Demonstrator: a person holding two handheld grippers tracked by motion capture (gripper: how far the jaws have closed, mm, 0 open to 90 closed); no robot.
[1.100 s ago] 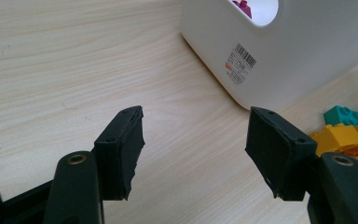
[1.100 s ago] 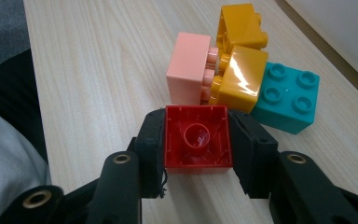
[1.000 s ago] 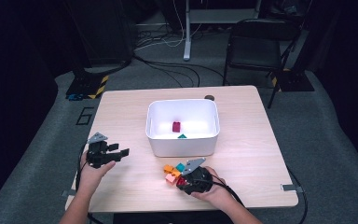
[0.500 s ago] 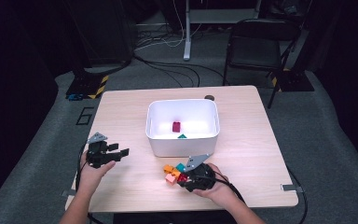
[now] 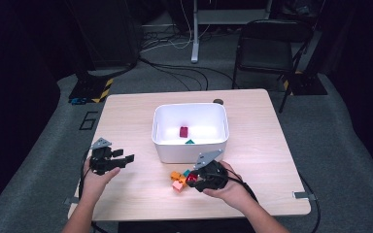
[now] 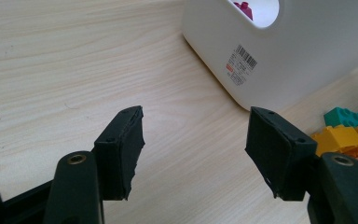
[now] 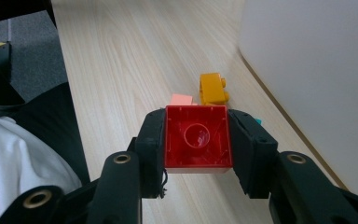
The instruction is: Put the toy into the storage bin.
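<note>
Right gripper clamped on red brick, white bin wall close beside, left gripper apart over bare tabletop

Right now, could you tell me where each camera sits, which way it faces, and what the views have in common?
High view: above the person's side, looking forward and down on the table; forearms and both hands show.
Left gripper view: rides the left gripper, facing the white bin; open jaws.
Right gripper view: rides the right gripper, jaws clamping a red brick; a white sleeve.
All three share the bin and loose bricks.
</note>
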